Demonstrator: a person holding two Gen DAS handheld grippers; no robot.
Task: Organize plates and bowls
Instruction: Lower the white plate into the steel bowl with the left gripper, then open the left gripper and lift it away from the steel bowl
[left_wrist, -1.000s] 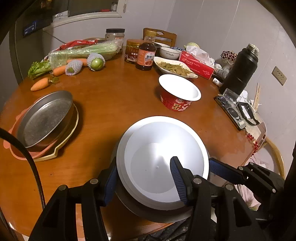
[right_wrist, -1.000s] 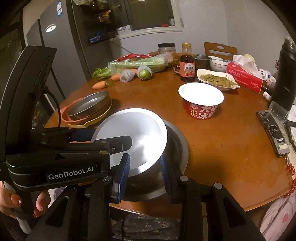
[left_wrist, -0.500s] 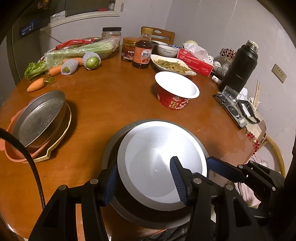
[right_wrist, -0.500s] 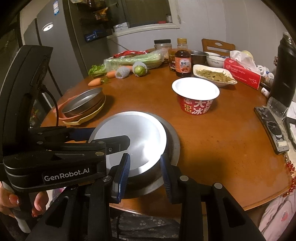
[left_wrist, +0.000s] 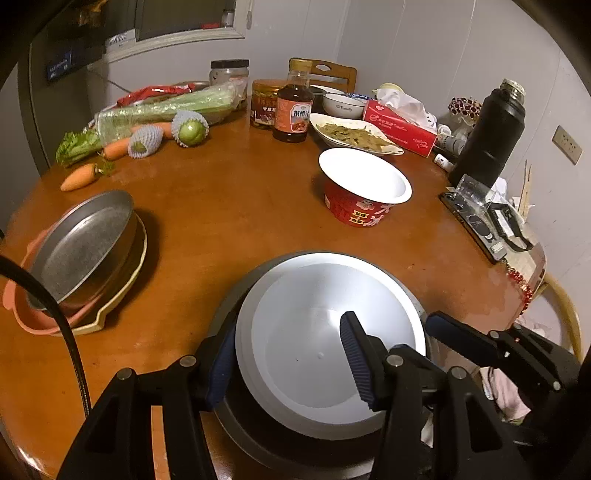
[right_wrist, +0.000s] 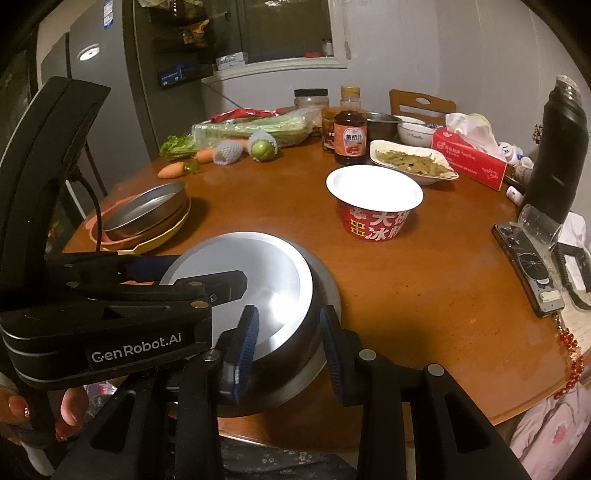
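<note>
A shiny steel bowl (left_wrist: 325, 332) sits inside a larger dark steel bowl (left_wrist: 255, 439) at the near table edge. My left gripper (left_wrist: 284, 362) is shut on the inner bowl's left rim, one finger inside and one outside. My right gripper (right_wrist: 290, 345) is shut on the right rim of the inner bowl (right_wrist: 258, 280), which sits in the larger bowl (right_wrist: 327, 284). A steel pan (left_wrist: 85, 243) rests tilted on a stack of a pink dish and a yellow plate (left_wrist: 122, 291) at the left; the stack also shows in the right wrist view (right_wrist: 147, 218).
A red instant-noodle cup (left_wrist: 364, 192) stands mid-table. Behind it are a dish of greens (left_wrist: 351, 134), a sauce bottle (left_wrist: 293, 107), jars, celery, carrots, wrapped fruit and a tissue box (left_wrist: 399, 123). A black thermos (left_wrist: 487, 133) and a phone (left_wrist: 476, 225) sit at the right.
The two nested bowls have come lower and now rest on the table near its front edge. Both grippers keep their hold on the inner bowl.
</note>
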